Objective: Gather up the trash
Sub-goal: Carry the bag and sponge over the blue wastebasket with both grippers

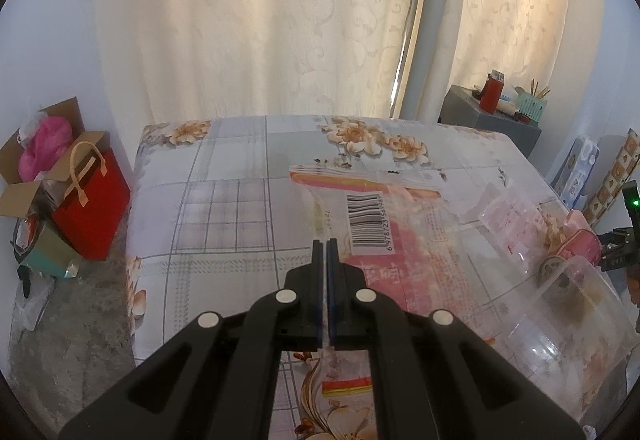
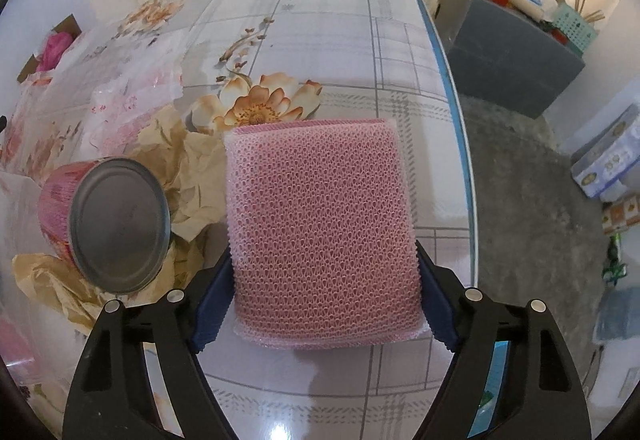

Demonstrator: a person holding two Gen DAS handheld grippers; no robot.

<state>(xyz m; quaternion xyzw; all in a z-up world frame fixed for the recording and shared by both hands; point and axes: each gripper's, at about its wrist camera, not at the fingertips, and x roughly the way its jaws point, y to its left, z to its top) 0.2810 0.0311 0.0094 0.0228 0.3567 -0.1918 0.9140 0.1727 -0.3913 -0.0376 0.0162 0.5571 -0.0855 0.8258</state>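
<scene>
Jaws: left gripper (image 1: 325,244) clenched on a clear plastic bag (image 1: 384,224) w/ barcode and pink print; bag sheet runs between the pads and hangs fwd over the worktop (image 1: 224,167). Right gripper (image 2: 325,282) jaws wide, one each side of a pink mesh sponge (image 2: 324,236); blue pads sit at its side edges, real squeeze can't be told.

Pose: left points fwd and down across the floral-cloth worktop; right tilts steeply down at it.

Hard to make out: bag's lower end cut off behind the left jaws. Clear plastic tub (image 1: 576,324), right edge of left view, contents blurred.

One view only: right view shows a pink-label can (image 2: 108,224) on its side on crumpled tan paper (image 2: 188,167), just left of the sponge. Left view shows a red gift bag (image 1: 92,211) and cardboard box (image 1: 36,175) on the floor.
</scene>
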